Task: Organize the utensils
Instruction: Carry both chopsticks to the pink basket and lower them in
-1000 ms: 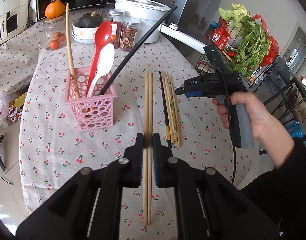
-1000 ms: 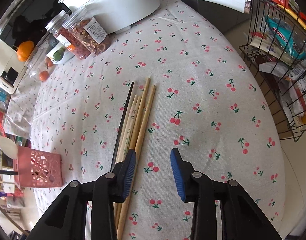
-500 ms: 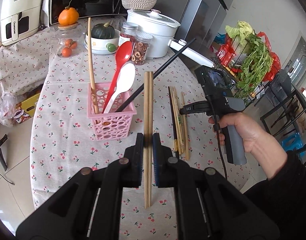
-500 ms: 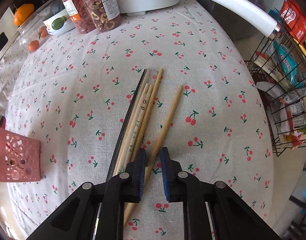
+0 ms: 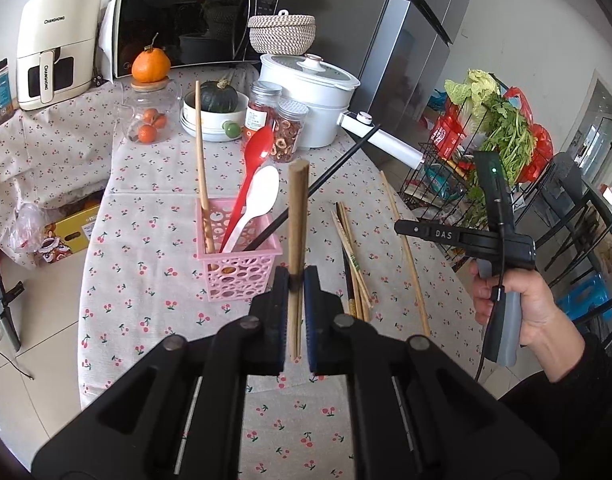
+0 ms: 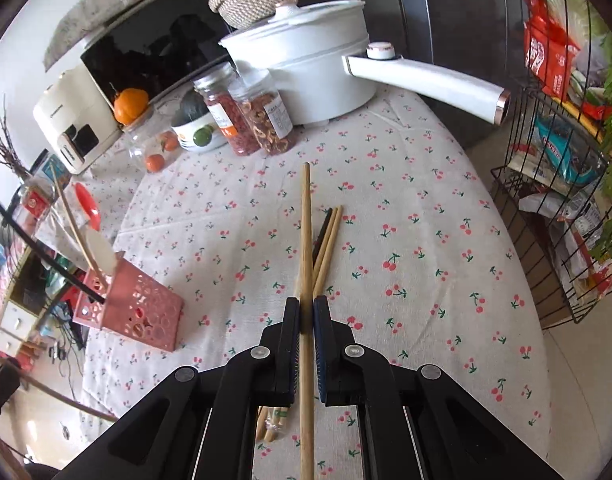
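My left tool (image 5: 295, 280) is clenched on a pair of wooden chopsticks (image 5: 297, 216), lifted off the desk (image 5: 154, 248) just right of the pink utensil basket (image 5: 238, 276). My right tool (image 6: 306, 314) grips a single wooden chopstick (image 6: 306, 220), raised above the loose chopsticks (image 6: 326, 240) lying on the cherry-print cloth. The basket holds a red spoon (image 5: 254, 168), white spoon (image 5: 258, 196), black chopstick (image 5: 330, 176).

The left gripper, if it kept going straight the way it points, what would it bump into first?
Probably the pink basket: it sits just ahead and a bit left of the left gripper, which is shut on two chopsticks. Depth is hard to judge.
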Motion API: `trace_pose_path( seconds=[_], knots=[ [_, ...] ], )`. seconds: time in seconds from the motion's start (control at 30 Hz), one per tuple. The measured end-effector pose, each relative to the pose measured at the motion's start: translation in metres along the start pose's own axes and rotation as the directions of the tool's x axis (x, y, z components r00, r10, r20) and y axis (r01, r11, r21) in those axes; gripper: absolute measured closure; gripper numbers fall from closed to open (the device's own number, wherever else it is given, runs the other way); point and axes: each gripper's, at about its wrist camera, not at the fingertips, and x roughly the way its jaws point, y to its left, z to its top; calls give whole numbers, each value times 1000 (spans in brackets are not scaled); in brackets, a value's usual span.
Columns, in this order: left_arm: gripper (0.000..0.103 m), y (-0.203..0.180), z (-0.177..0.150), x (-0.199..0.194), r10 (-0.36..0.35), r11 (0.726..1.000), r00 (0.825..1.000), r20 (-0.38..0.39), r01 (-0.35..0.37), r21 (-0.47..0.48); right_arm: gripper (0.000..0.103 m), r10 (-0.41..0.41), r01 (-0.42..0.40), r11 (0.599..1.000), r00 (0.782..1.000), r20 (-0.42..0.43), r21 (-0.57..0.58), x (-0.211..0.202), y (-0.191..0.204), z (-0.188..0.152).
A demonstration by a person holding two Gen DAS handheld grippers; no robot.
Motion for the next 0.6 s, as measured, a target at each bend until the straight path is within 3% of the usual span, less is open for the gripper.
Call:
trace_pose_path(
  seconds=[0.17, 0.33, 0.47, 0.6],
  knots=[
    [95, 0, 5, -13, 10, 1000, 998, 67, -9, -6, 96, 66, -58, 997, 986, 153, -53, -57, 18, -12],
    [95, 1, 15, -30, 25, 1000, 988, 154, -23, -12, 96, 135, -104, 988, 943, 304, -117, -106, 38, -20],
    [95, 3, 24, -48, 51, 999, 966, 252, -49, -15, 96, 167, -120, 983, 904, 394, -141, -130, 49, -22],
    [95, 1, 32, -60, 93, 995, 936, 338, -103, 10, 96, 192, -142, 979, 883, 429, -147, -137, 55, -18]
  ],
)
